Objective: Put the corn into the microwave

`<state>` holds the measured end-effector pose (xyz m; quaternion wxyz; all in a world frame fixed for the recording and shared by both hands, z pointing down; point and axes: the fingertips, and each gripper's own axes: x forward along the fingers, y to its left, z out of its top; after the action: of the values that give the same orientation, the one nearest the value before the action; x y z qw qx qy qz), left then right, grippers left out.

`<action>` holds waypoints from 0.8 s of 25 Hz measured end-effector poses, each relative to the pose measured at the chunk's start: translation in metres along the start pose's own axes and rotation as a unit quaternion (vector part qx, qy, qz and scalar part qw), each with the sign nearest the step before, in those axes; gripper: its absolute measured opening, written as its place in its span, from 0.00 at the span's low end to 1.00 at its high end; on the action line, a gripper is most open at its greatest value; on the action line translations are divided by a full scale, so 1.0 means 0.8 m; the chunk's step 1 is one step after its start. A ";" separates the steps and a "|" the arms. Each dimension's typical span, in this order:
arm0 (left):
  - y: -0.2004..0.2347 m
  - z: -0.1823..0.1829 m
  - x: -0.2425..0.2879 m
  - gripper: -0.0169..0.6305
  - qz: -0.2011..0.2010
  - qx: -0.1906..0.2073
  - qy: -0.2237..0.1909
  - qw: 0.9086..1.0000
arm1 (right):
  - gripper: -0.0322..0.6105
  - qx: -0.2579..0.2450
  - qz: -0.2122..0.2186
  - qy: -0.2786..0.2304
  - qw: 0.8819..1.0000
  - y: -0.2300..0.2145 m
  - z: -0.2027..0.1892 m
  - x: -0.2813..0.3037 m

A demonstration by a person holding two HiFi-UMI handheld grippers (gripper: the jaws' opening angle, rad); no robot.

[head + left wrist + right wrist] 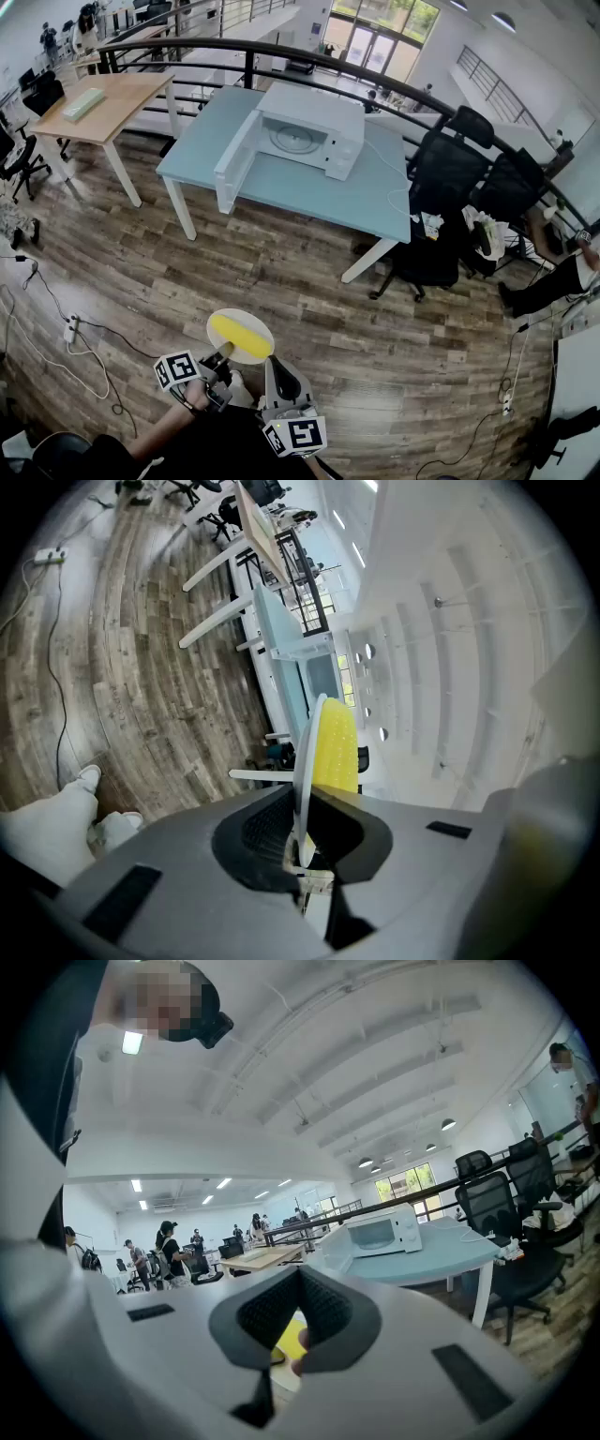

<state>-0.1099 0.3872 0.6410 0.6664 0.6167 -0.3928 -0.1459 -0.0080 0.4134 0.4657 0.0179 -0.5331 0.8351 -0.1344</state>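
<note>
We see the L gripper [302,799] closed narrow on the rim of a white plate [257,322], pads pinching it from both sides. In the L gripper view the plate stands edge-on between the jaws. The corn [240,337], one yellow cob, lies across the plate, approx. diagonal in the head view, so it's out in front of us above the wood floor [281,281], well apart from the microwave [319,122]. The R gripper [298,1274] has its jaws together, tips meeting w/ nothing gripped. Through the gap under the tips we catch a bit of the yellow cob and the plate just beyond. In the head view the R gripper's tip sits right by the plate's lower-right edge; whether it touches, we can't tell. Both marker cubes show at the bottom of the head view, L one beside the plate, R one lower. The microwave stands on the pale blue table [347,202] w/ its door [234,167] swung wide toward the table's front-left corner, and the round turntable [292,141] shows inside the cavity. Black office chairs [441,173] stand at the table's right end.
</note>
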 end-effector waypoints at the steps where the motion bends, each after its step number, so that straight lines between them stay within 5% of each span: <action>1: 0.003 0.008 -0.006 0.07 0.003 -0.002 -0.005 1.000 | 0.06 0.001 0.002 0.002 1.000 0.009 -0.002 0.002; 8: 0.013 0.033 -0.031 0.07 0.001 -0.009 -0.031 0.999 | 0.06 -0.001 0.020 0.016 1.000 0.043 -0.011 0.005; 20: 0.002 0.005 -0.021 0.07 -0.003 -0.009 -0.028 1.000 | 0.06 0.007 0.030 0.028 0.999 0.021 -0.010 -0.002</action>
<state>-0.1244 0.3960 0.6365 0.6605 0.6071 -0.4084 -0.1685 -0.0238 0.4234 0.4691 0.0023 -0.5041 0.8498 -0.1539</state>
